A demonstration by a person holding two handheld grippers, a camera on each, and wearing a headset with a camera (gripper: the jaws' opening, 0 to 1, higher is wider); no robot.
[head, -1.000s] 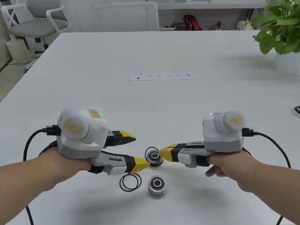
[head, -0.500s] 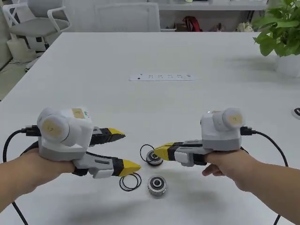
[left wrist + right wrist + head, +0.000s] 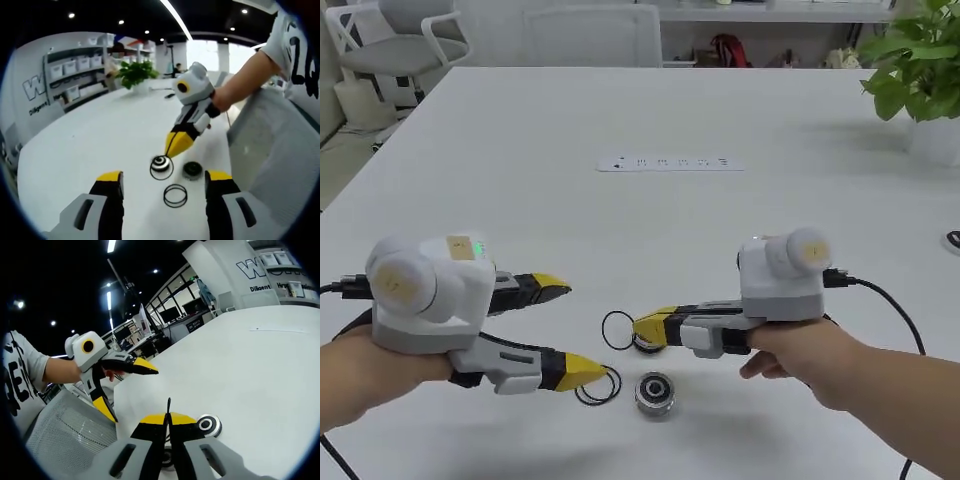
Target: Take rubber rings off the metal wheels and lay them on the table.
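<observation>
My right gripper (image 3: 645, 326) is pinched shut on a rubber ring (image 3: 618, 329), which hangs just beside one metal wheel (image 3: 648, 344), perhaps touching it. My left gripper (image 3: 575, 330) is spread wide, holding nothing, near the loose rings (image 3: 598, 386) that lie on the table (image 3: 720, 230) beside the other wheel (image 3: 655, 392).

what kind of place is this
Probably an office or lab meeting space: a large white table, a swivel office chair behind it, a potted plant, and wall shelves with storage bins.
</observation>
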